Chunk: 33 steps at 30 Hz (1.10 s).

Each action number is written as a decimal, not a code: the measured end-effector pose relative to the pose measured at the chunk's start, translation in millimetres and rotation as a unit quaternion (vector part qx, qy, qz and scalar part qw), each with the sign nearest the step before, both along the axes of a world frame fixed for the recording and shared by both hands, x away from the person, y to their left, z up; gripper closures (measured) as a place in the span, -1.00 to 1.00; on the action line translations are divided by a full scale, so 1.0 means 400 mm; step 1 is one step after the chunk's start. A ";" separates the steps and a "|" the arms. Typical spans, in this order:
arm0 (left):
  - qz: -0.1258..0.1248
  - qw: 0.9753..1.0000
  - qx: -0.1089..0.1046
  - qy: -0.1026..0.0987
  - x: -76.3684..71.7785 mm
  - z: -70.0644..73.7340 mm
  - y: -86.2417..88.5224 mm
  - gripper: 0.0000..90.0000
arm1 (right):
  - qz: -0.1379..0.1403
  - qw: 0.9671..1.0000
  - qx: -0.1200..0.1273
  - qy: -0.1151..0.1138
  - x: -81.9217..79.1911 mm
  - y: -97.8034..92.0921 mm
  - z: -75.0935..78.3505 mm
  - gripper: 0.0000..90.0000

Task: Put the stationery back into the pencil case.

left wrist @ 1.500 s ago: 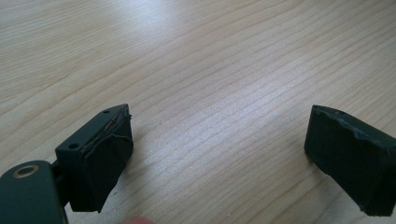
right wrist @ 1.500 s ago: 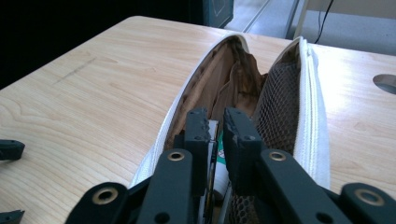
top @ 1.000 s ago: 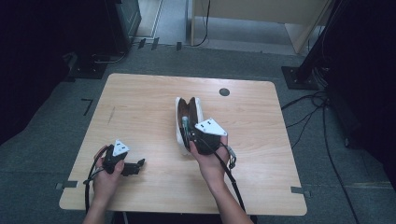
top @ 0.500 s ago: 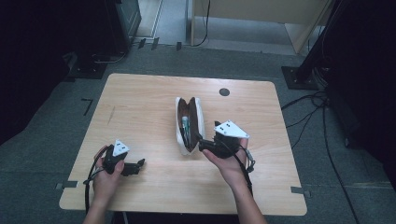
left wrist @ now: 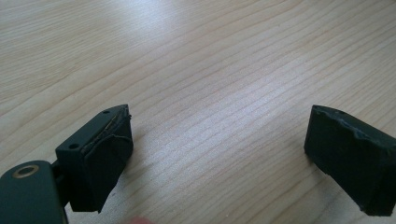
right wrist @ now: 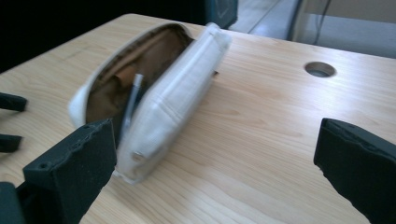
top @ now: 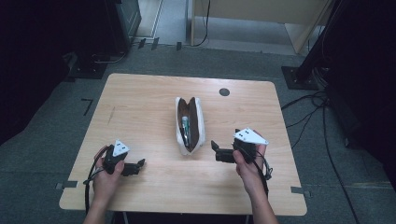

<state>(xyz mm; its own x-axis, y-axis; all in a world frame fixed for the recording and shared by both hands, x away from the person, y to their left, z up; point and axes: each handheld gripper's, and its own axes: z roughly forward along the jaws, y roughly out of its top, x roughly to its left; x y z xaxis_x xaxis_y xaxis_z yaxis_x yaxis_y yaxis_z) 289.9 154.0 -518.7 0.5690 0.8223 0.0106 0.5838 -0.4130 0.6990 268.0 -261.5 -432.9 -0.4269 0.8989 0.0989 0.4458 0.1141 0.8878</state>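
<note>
A white pencil case lies unzipped in the middle of the table, its brown lining showing and a pen inside it. My right gripper is held just right of the case's near end, open and empty, with its jaws pointing left at the case. In the right gripper view the case lies beyond the left jaw with the pen in its mouth, and the right gripper spans bare wood. My left gripper rests near the front left, open, over bare table.
The wooden table has a round cable hole at the back, right of centre. Dark equipment and stands surround the table on the floor. Cables trail off the front edge from both grippers.
My right gripper has drawn back from the near end of the case, to the right and toward me, and now stands apart from it. The left gripper has stayed put.
</note>
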 end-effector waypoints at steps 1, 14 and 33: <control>0.000 1.000 0.000 0.000 0.000 0.000 0.000 -0.82 | -0.002 1.000 0.000 0.003 -0.002 -0.012 -0.006 -1.00; -0.002 1.000 0.001 -0.002 -0.001 0.000 -0.001 -0.82 | -0.041 0.998 -0.021 0.033 -0.033 -0.121 -0.077 -1.00; -0.004 1.000 0.001 -0.002 -0.004 0.000 -0.003 -0.82 | -0.093 0.991 -0.039 0.088 -0.088 -0.279 -0.190 -1.00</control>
<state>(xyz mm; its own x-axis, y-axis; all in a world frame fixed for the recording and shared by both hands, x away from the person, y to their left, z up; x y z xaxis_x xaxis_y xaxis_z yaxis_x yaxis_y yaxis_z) 288.5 152.8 -518.7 0.5756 0.8176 0.0137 0.5778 -0.4185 0.7007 232.8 -373.1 -508.8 -0.2355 0.9682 0.0851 0.6130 0.0800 0.7861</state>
